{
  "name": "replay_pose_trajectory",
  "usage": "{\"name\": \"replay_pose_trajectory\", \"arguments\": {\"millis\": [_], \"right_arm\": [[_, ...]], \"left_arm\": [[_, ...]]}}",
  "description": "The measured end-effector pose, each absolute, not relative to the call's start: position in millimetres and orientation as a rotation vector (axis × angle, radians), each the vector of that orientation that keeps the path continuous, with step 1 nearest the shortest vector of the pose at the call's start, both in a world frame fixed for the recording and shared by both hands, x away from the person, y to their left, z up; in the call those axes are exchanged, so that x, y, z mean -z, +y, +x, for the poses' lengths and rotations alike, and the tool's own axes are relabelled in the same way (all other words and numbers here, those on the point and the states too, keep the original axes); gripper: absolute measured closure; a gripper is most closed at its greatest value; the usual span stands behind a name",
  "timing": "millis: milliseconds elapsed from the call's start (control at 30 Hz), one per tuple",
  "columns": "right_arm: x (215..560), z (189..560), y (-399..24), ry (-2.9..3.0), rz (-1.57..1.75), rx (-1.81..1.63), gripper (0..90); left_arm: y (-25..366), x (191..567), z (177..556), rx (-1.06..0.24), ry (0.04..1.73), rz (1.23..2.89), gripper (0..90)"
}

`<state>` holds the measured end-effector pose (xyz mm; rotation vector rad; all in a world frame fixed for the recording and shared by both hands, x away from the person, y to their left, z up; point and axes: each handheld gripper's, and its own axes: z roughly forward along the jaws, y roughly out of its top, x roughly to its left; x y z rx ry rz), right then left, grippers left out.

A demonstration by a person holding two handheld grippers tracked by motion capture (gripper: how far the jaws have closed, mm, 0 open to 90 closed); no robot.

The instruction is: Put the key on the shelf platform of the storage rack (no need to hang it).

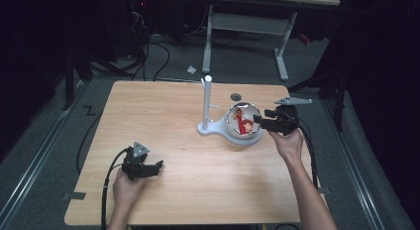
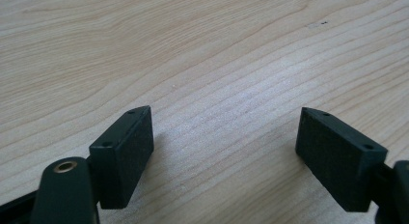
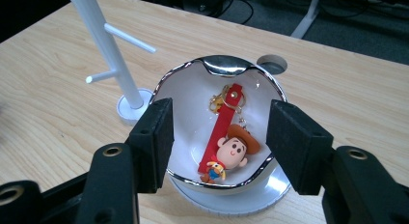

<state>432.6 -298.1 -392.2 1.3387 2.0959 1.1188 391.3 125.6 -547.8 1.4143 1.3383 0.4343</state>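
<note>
Pale wood-grain laminate bench top, matte, with fine straight grain in the left gripper view. Near the bench's front-left corner, the black left gripper is held low in the person's left hand; jaws spread wide, nothing between them, bare laminate beneath.

Toward the bench's right edge, the black right gripper is held in the person's right hand; grey three-cornered plate on top. Jaws spread apart, poised just above the near rim of a white glossy bowl with wavy silver-edged rim; whether they touch the rim I cannot tell. The bowl sits on a white round saucer.

Inside the bowl lies a small rubbery cowboy-figure keychain with brown hat, red strap and gold ring, strap running up toward the far rim.

Just left of the bowl stands a white plastic post stand with two short side pegs, upright on a round base.

No legible writing.
</note>
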Motion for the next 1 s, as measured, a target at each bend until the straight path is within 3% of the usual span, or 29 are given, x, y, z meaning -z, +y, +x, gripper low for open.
{"name": "replay_pose_trajectory", "arguments": {"millis": [1000], "right_arm": [[369,380,-326,2.027,1.308,-1.188,43.2]], "left_arm": [[126,548,391,-0.431,1.34,1.413,21.6]]}}
